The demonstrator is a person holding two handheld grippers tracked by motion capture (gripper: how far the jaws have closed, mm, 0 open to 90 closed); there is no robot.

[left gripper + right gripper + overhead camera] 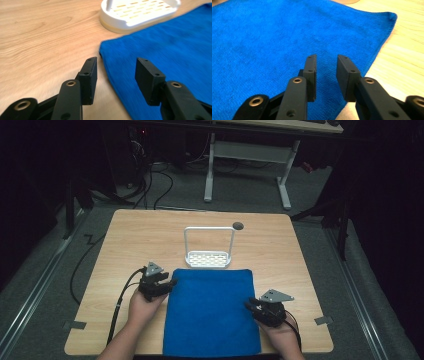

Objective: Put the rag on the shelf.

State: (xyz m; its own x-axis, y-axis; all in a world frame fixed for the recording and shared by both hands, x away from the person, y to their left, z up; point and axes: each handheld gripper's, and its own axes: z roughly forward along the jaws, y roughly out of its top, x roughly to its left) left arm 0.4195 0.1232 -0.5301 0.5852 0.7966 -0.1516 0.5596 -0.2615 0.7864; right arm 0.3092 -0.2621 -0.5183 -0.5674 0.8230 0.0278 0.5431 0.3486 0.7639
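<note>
Here both tongs (pixel 172 283) (pixel 248 306) hover parted at the blue cloth's (pixel 210 312) opposite edges.

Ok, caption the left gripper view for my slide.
Open left tool straddling the blue towel's edge, white slotted rack beyond.

wooden table (pixel 125 245), blue towel (pixel 210 310), white rack (pixel 207 259)

– How are the two hands placed?

– Both forearms are seen coming up from the bottom edge of the high view. The left gripper (pixel 172 282) is held at the lower left of the middle, the right gripper (pixel 248 305) at the lower right.

– And the jaws?

– In the left gripper view (pixel 116 71) the black jaws are held wide apart, with nothing gripped. In the right gripper view (pixel 326 66) a smaller gap is seen, and nothing is pinched.
</note>
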